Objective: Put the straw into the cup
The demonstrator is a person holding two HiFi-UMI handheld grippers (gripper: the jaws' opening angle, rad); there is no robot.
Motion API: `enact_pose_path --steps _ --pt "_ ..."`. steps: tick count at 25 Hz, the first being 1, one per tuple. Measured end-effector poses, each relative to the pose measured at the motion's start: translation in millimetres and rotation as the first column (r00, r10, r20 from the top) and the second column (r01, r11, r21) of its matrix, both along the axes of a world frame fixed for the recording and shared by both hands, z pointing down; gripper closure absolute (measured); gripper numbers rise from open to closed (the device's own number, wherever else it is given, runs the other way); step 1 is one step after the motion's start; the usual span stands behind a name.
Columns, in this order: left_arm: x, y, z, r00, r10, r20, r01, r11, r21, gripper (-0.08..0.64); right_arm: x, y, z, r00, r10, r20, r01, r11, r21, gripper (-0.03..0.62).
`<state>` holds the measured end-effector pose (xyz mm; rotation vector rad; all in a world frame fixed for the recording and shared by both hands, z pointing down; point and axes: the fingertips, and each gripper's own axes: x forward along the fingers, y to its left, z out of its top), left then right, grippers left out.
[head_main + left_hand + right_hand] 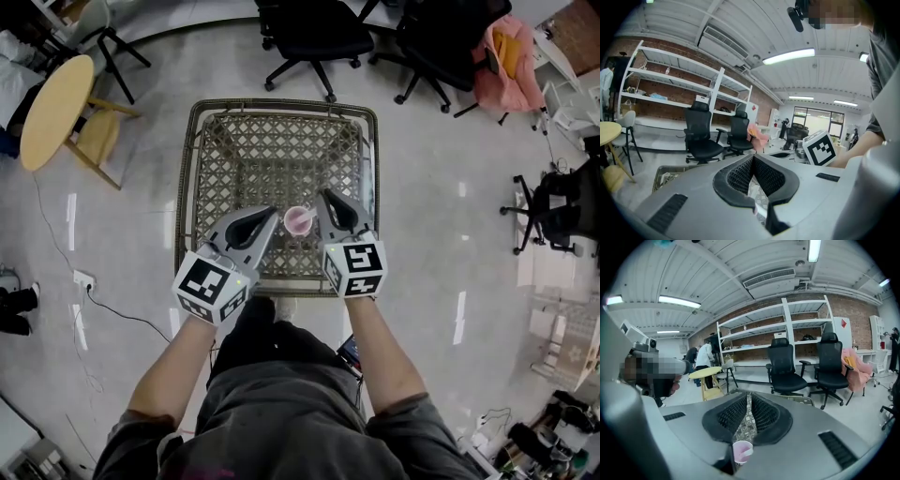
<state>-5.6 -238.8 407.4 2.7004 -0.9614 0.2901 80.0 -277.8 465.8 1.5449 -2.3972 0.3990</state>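
A small pink cup point(299, 221) stands on the woven wicker table point(244, 150), near its front edge, with a pale straw point(306, 217) leaning inside it. My left gripper point(274, 212) hangs just left of the cup and my right gripper point(323, 195) just right of it, both above the table and apart from the cup. In the left gripper view the left gripper point(752, 157) has its tips together and nothing between them. The right gripper point(749, 394) also has its tips meeting on nothing. The cup point(742, 452) with its straw point(746, 451) shows below its jaws.
The wicker table has a raised rim point(371, 178) all round. Black office chairs point(314, 37) stand behind it, one with a pink garment point(506, 61). A round wooden table point(54, 111) is at the far left. A floor socket point(82, 279) and cable lie at the left.
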Motion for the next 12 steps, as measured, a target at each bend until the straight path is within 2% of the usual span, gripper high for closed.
enact_pose_path --steps 12 --pt "3.5 4.8 -8.7 1.0 0.017 0.0 -0.017 1.0 0.009 0.551 1.7 8.4 -18.9 1.0 0.013 -0.001 -0.013 1.0 0.028 0.575"
